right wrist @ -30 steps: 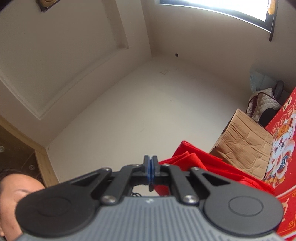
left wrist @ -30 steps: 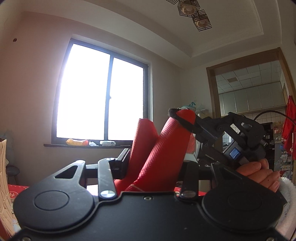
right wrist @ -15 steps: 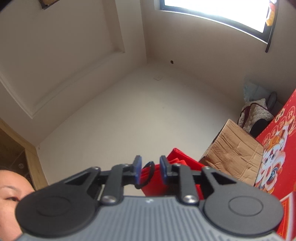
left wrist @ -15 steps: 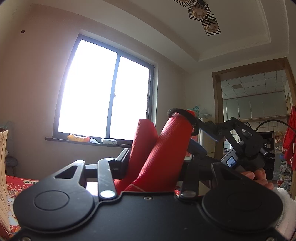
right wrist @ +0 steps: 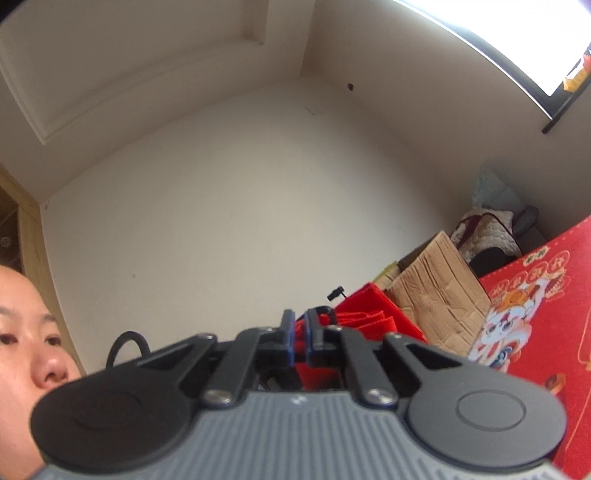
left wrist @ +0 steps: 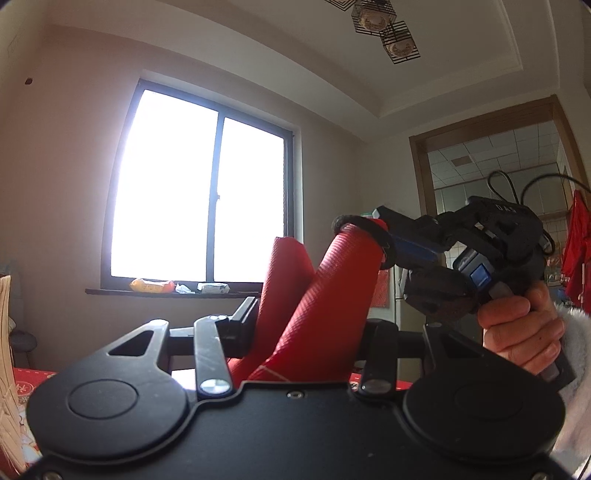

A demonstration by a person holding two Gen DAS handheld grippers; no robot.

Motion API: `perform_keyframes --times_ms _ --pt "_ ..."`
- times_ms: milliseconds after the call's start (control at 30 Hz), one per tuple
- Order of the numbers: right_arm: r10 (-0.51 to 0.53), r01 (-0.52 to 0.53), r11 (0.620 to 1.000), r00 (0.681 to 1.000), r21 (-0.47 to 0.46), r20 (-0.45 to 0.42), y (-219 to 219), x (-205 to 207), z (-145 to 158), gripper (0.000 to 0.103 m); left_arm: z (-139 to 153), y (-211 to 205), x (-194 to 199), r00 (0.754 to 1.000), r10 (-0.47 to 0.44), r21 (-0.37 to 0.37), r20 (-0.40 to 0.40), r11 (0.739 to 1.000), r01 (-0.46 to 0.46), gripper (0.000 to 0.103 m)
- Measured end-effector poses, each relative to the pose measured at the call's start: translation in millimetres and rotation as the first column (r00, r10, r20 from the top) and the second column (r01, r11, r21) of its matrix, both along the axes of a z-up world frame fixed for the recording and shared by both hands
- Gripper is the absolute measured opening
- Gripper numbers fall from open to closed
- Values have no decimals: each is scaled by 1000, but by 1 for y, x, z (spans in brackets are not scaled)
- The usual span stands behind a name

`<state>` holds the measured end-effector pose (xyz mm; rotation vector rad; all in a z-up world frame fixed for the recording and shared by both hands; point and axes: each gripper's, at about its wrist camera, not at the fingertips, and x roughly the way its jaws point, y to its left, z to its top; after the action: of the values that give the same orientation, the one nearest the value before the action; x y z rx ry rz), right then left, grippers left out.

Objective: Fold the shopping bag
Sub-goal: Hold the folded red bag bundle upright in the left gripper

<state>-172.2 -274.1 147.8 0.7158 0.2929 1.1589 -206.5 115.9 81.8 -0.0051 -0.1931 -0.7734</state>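
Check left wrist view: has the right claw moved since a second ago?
Yes. The right claw, on the rolled red bag, sits higher against the doorway frame behind it.

One red shopping bag [left wrist: 325,295]; two grippers, left [left wrist: 306,325] and right [right wrist: 300,334]; one window [left wrist: 203,192]; one ceiling lamp [left wrist: 384,29]; one cardboard box [right wrist: 439,291]; one elastic band [left wrist: 364,229].

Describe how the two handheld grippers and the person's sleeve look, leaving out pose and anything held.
The left gripper has a black body with round black discs and silver screws. The right gripper has a ribbed grey body, black linkages, blue-edged finger pads, a small blue screen and black cables behind. The hand on its handle wears a fluffy white sleeve.
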Motion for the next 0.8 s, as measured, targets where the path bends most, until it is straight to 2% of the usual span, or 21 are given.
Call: perform_keyframes --times_ms 167,433,633,733,800 --pt "-34 27 990 998 -140 -49 -5 -6 3 4 -7 -11 -8 998 1 85 58 996 -6 45" --pt "-47 26 977 994 -212 -95 -2 -7 -10 6 -14 -36 -18 992 -34 172 123 985 13 44" --pt "-71 49 961 995 -271 -74 5 -7 -21 6 -24 -46 -14 995 -54 225 85 974 33 39" --pt "-102 92 927 995 -363 -9 12 -13 -24 7 -34 -54 -13 995 -57 274 80 961 33 35" --pt "-102 87 920 995 -383 -19 13 -12 -31 8 -41 -59 -14 994 -72 306 77 951 45 33"
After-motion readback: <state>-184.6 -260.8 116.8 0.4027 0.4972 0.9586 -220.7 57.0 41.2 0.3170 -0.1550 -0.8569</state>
